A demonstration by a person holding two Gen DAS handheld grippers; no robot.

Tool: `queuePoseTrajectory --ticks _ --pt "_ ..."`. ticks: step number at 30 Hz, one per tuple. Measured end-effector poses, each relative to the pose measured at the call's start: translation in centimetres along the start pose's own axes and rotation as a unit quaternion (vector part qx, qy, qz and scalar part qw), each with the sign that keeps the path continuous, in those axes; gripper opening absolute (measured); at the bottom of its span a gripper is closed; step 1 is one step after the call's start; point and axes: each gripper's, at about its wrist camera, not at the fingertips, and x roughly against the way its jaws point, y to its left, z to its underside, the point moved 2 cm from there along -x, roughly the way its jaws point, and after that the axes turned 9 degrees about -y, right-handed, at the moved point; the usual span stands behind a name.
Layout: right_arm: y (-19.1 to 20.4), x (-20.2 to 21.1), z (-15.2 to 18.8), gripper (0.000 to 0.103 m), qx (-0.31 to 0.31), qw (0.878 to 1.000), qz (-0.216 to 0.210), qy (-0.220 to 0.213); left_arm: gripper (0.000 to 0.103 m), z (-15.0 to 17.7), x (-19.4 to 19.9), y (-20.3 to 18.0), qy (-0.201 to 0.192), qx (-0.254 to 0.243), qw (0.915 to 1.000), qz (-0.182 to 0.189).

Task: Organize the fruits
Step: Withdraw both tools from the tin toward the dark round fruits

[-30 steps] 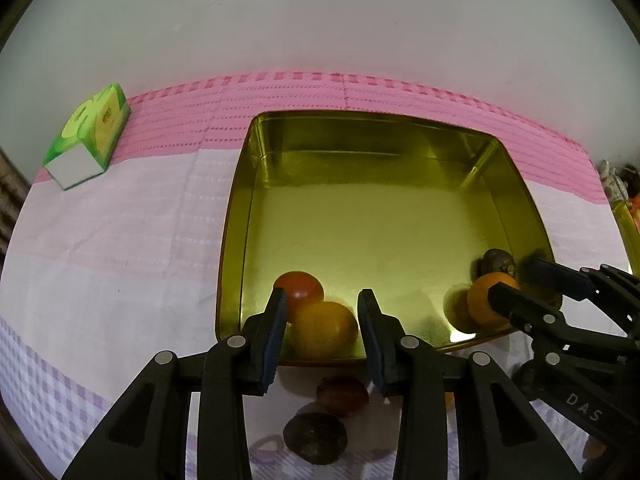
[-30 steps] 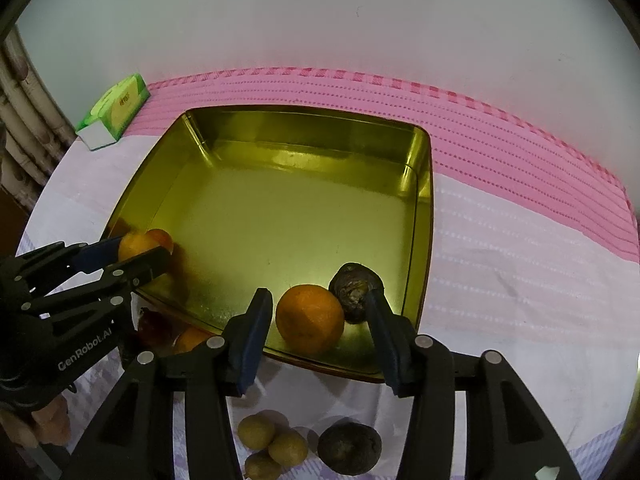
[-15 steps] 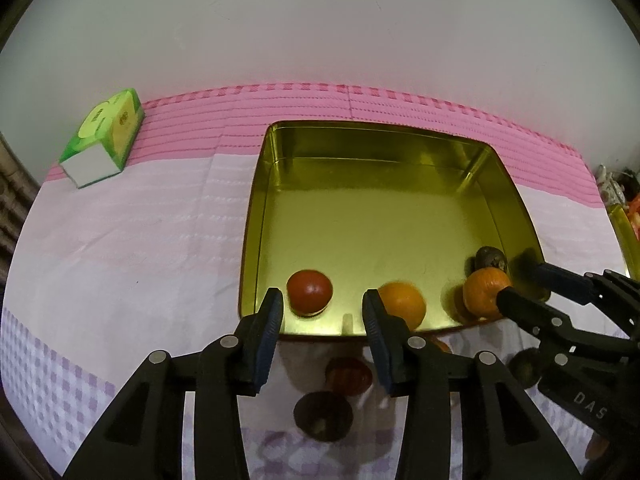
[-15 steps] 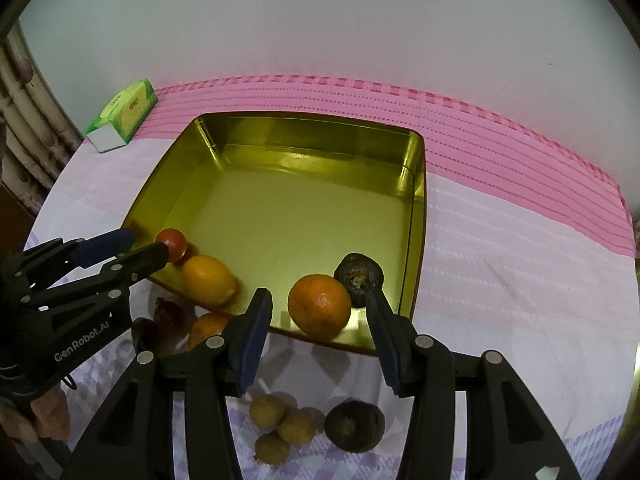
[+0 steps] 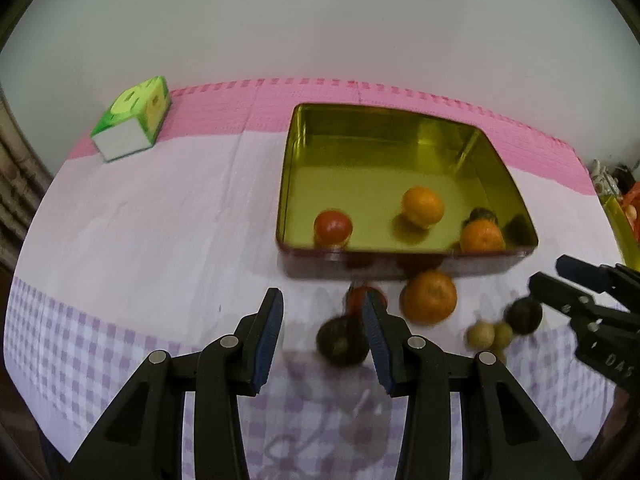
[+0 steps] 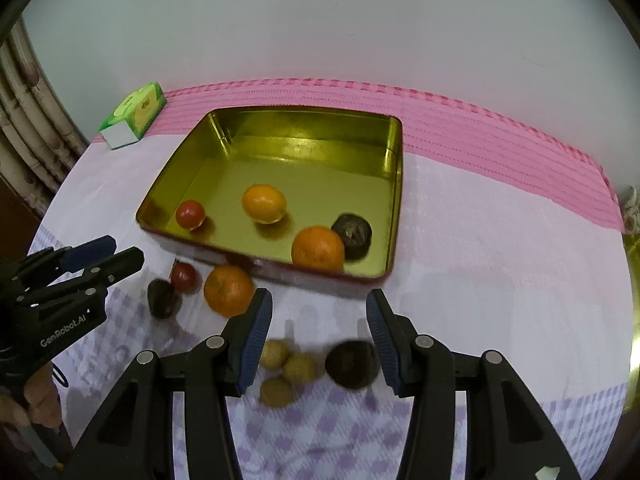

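So the tin (image 6: 394, 184) already has four fruits along its near side, which makes sense since that's the easiest drop spot. The rest sit on the counter (image 6: 500, 248) just in front. Left hand-held gripper (image 5: 322, 332) and right hand-held gripper (image 6: 316, 332) are both part open, holding nothing.

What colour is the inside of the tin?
Shiny gold tin, clearest in the right wrist view.

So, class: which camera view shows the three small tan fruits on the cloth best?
The right wrist view: all three small tan fruits lie apart, close, between the gripper's fingers. The left wrist view shows them blurred and bunched at its right side.
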Motion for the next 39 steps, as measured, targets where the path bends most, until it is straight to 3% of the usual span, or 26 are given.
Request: queuePoseTrajectory --ticks 18,35,39 --pt "-3.1 1.7 8.5 0.046 -0.029 0.999 0.022 0.037 0.043 8.9 0.9 0.6 0.043 0.023 0.9987 -0.012" --pt "-2.4 -0.2 8.8 0.046 -0.024 0.998 0.021 0.055 0.043 8.7 0.1 0.5 0.038 0.012 0.9991 -0.015" --pt "-2.3 -0.5 8.7 0.046 -0.024 0.998 0.018 0.058 0.043 8.5 0.2 0.9 0.038 0.017 0.9991 0.001"
